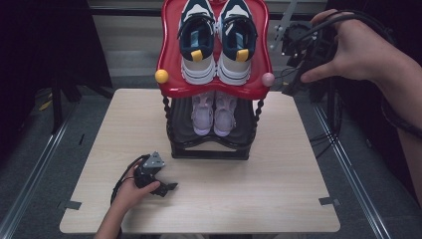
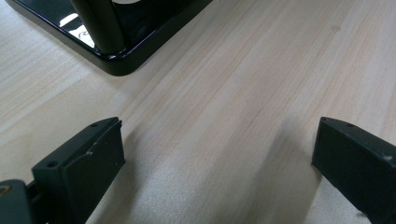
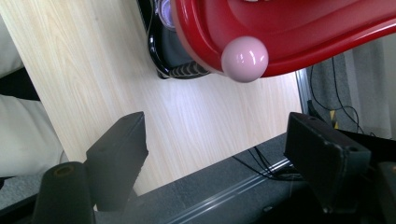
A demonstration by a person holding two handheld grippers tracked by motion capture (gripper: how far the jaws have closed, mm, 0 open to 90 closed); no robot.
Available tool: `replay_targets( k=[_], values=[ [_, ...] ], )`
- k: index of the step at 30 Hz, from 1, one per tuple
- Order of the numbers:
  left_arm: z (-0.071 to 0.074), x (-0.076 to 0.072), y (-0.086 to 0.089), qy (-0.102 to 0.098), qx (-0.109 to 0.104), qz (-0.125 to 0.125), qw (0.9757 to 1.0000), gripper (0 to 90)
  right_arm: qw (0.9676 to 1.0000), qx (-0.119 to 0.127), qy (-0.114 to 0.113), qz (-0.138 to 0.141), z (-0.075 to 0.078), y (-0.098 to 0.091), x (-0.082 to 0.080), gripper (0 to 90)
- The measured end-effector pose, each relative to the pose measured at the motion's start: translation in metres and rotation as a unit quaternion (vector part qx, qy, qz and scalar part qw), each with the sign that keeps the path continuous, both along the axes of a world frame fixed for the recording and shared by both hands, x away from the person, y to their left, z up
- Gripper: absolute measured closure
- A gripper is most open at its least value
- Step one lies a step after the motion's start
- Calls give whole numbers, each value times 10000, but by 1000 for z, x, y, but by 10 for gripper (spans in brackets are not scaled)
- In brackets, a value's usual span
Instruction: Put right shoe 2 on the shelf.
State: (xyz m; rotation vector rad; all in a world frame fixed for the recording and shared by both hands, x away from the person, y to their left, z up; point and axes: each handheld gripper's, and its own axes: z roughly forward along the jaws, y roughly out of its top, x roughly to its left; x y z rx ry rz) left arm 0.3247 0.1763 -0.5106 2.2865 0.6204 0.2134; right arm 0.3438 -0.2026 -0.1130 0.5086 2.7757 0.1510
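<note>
The two-tier shoe rack [image 1: 209, 144] stands at the middle of the tabletop [image 1: 278, 174], toward its far edge, and both tiers are filled: a navy-and-white pair of sneakers [image 1: 217, 42] sits side by side on the red top tray [image 1: 166, 59], and a pale lilac pair [image 1: 214, 114] sits on the black lower shelf [image 1: 181, 124] beneath it. No shoe lies loose on the tabletop, so the loading looks finished, or else an unloading has not yet begun; which of the two, the pictures do not settle. The right hand-held gripper [image 1: 293, 64] hangs off the far right corner, beside the tray's pink corner knob [image 3: 244, 59], its jaws standing wide apart with nothing between them; its own view looks past that knob down to the tabletop and the floor rail. The left hand-held gripper [image 1: 169, 188] rests near the front left of the tabletop, just in front of the rack's black base [image 2: 116, 60], jaws likewise spread and empty. Neither touches a shoe or the rack.
</note>
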Motion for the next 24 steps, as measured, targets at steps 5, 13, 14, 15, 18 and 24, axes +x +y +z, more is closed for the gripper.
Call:
replay_targets(
  k=[5,13,14,15,18,24],
  values=[
    [0,0,0,0,0,0,10000,16,10000,71,33,-36,-8,-9,-2,208],
    [0,0,0,-6,1,9,10000,16,9997,225,39,-105,-23,-22,-9,210],
    [0,0,0,-6,5,7,10000,16,9996,230,64,-116,-25,-24,-9,210],
    [0,0,0,-2,18,9,10000,16,9996,242,65,-150,-27,-26,-11,211],
    [0,0,0,-5,5,8,10000,16,9996,245,91,-146,-32,-31,-12,211],
    [0,0,0,-6,7,3,10000,16,9993,315,86,-191,-37,-38,-16,209]
  ],
)
